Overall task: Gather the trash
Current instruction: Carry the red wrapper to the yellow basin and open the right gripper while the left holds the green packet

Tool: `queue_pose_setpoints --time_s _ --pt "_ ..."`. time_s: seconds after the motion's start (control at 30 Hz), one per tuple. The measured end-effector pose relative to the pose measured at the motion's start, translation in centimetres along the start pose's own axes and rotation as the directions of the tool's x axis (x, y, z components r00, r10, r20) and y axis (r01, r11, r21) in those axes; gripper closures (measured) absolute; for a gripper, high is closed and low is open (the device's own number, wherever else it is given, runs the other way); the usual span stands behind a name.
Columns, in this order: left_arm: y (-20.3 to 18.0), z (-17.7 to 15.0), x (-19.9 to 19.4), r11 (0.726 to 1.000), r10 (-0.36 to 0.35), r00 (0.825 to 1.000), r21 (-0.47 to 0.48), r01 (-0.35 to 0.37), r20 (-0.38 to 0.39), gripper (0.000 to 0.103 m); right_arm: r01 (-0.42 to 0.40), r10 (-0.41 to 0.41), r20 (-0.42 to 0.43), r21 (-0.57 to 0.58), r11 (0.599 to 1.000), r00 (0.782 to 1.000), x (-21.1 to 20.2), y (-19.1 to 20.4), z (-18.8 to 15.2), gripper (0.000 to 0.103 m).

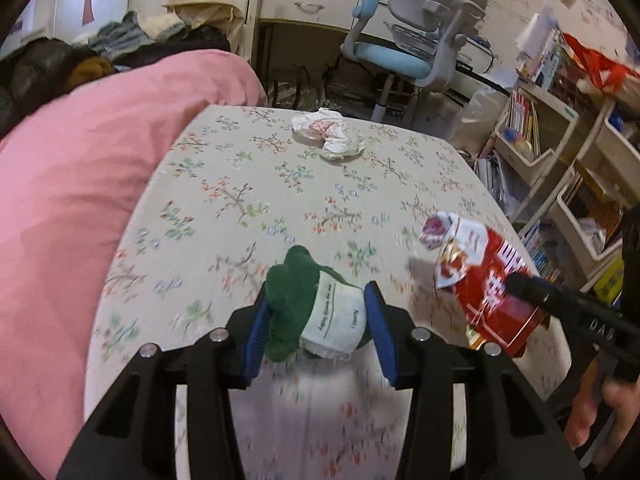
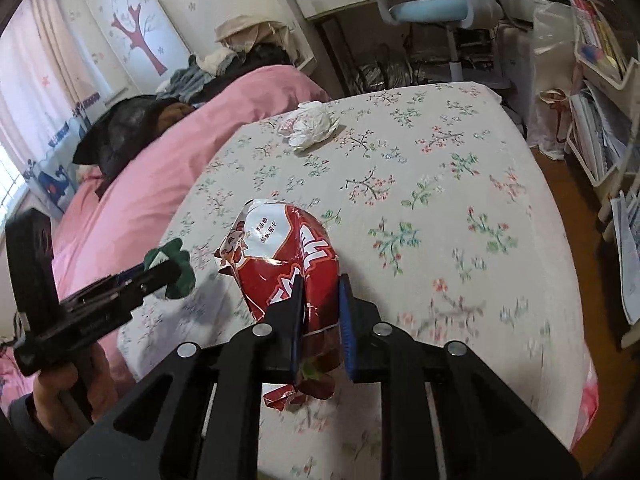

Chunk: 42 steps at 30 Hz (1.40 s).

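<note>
My left gripper [image 1: 318,304] is shut on a green cloth item with a white label [image 1: 316,304], held just above the floral bedsheet [image 1: 248,200]; it also shows at the left of the right wrist view as the left gripper [image 2: 160,272]. My right gripper [image 2: 322,292] is shut on a crumpled red and white snack bag [image 2: 284,256], lifted off the sheet. In the left wrist view that bag [image 1: 484,280] hangs at the right from the right gripper's dark fingers [image 1: 532,288]. A crumpled white wrapper [image 1: 328,134] lies at the far end of the bed, also seen as the white wrapper [image 2: 310,124].
A pink duvet [image 1: 80,184] covers the bed's left side, with piled clothes [image 1: 120,40] behind it. Beyond the bed stand a desk and a blue chair [image 1: 404,48]. Shelves with books [image 1: 552,128] line the right. A hand [image 1: 600,412] grips the right tool.
</note>
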<state>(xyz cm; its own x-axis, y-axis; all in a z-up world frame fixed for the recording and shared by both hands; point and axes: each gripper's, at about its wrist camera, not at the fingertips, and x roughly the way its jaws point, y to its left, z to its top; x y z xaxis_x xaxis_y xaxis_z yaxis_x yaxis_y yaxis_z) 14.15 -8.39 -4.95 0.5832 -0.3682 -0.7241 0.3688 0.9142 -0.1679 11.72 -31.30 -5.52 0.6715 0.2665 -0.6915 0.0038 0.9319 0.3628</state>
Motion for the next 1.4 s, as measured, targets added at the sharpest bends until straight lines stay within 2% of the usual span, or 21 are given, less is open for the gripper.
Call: queue_pose_setpoints --time_s 0.43,0.77,1.13,1.4 --pt "-1.5 -3.3 -3.7 0.994 0.056 0.997 0.09 -0.06 0.049 0.057 -0.009 0.01 0.059 -0.01 1.0 0.998 -4.8 1.1 -3.6 0.087" --pt "-1.7 -4.6 -5.2 0.995 0.055 0.996 0.082 -0.061 0.066 0.057 -0.025 0.026 0.064 -0.022 0.999 0.998 -5.6 1.9 -5.1 0.087" --pt "-1.9 -6.3 -6.4 0.997 0.052 0.996 0.061 -0.056 0.067 0.057 -0.058 0.06 0.016 -0.094 0.994 0.998 -7.5 4.8 -9.5 0.087" --pt "-2.0 -7.6 -7.2 0.997 0.053 0.997 0.055 -0.057 0.06 0.057 -0.081 0.066 -0.11 -0.143 0.986 0.992 -8.5 7.2 -14.9 0.087"
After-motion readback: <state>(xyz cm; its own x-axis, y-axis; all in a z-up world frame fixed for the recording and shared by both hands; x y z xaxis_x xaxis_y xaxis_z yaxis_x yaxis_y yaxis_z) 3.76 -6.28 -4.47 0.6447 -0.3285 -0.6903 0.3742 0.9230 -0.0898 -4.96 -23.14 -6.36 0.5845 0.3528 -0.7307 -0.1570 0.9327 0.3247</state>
